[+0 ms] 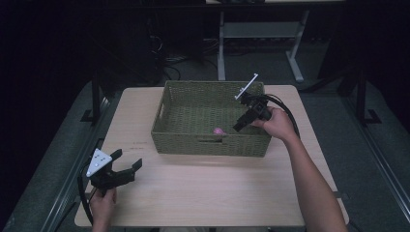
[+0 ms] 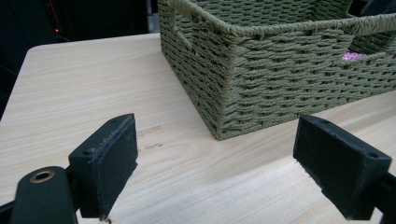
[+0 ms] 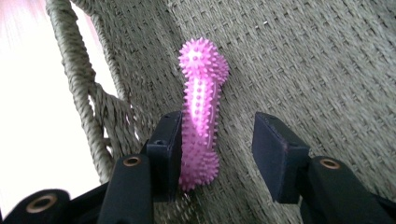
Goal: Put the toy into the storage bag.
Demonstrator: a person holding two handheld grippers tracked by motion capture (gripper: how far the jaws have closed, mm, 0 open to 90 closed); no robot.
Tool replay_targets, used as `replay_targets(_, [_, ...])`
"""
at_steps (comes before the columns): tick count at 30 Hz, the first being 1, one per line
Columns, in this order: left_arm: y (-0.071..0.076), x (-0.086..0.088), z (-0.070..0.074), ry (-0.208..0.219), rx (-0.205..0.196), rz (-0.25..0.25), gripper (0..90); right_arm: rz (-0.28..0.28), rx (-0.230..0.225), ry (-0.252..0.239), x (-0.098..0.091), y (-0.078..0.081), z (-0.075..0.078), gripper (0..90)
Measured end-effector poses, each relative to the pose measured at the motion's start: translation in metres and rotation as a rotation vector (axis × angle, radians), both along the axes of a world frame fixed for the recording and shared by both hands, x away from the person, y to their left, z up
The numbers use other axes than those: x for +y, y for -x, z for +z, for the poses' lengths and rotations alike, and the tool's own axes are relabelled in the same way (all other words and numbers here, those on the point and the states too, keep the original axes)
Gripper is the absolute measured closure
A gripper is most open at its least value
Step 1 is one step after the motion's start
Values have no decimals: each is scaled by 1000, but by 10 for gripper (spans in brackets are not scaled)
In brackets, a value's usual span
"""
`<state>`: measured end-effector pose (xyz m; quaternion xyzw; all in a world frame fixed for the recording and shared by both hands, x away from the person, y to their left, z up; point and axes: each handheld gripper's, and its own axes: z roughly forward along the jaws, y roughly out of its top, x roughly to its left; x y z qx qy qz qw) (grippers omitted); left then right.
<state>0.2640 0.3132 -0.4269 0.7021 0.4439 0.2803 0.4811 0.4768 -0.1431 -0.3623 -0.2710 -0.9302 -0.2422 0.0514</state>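
Two grippers were in use, each held in one hand at a wooden table (image 1: 203, 193). The right gripper (image 1: 244, 123) reached down into the woven basket (image 1: 183, 99) from its right side, tilted toward the near wall. Its jaws stood apart around a pink spiky toy (image 3: 201, 112) that lay on the basket floor, close to the near wall and just beside the handle slot (image 3: 28, 116). In the right gripper view the left jaw touched the toy's side, or came very near it, while the right jaw stood clear with bare weave between them, so no grip was made. This posture suited either a pick-up or a release; which one could not be told. In the high view the toy (image 1: 218, 131) appeared as a small pink spot near the middle of the near wall. The left gripper (image 1: 126, 170) was held over the near left part of the table, well apart from the basket, jaws wide open and empty. Its view looked past the basket's near left corner (image 2: 224, 126), and a trace of pink showed through the handle slot (image 2: 352, 56). That position probably kept the left gripper out of the working path while leaving it ready to steady the basket if needed.
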Motion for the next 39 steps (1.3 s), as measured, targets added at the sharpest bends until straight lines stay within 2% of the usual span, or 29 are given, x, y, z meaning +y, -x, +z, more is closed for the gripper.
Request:
replay_targets(8, [0, -1, 0, 1, 0, -5, 133, -23, -2, 2, -10, 6, -1, 467])
replay_targets(24, [1, -1, 0, 3, 0, -3, 133, -32, -49, -23, -19, 21, 21, 422])
replay_targets(39, [1, -3, 0, -2, 0, -7, 133, -16, -101, -11, -22, 44, 39, 356])
